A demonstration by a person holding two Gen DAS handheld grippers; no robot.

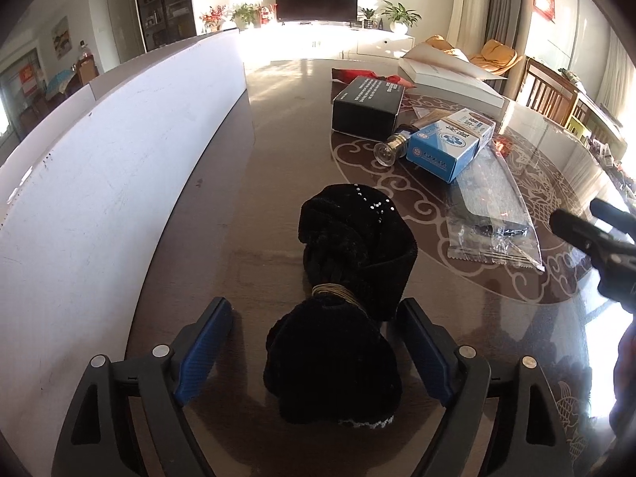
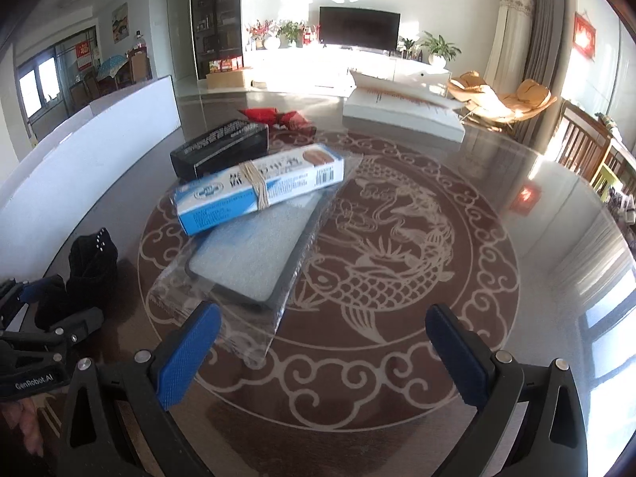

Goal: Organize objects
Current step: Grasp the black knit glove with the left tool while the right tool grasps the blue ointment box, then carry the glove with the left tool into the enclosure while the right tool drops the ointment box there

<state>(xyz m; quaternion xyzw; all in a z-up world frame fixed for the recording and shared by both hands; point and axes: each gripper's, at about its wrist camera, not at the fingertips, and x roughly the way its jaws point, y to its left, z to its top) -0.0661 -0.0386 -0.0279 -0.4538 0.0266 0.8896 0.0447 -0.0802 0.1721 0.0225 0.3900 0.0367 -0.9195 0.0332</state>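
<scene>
A black velvet bundle (image 1: 349,278) tied with a tan cord lies on the dark table, its near end between the spread jaws of my left gripper (image 1: 314,318), which is open around it without clear contact. The bundle also shows at the left of the right wrist view (image 2: 93,262). My right gripper (image 2: 324,326) is open and empty above the table's dragon pattern, beside a grey pad in a clear bag (image 2: 250,266). A blue-and-white box (image 2: 258,190) with a rubber band lies on that bag. A black box (image 2: 218,155) sits behind it.
A white board wall (image 1: 99,183) runs along the table's left side. A small glass bottle (image 1: 391,149) lies between the two boxes. Red wrappers (image 2: 278,117) and a white flat box (image 2: 401,115) lie at the far side. Wooden chairs (image 2: 584,147) stand at the right.
</scene>
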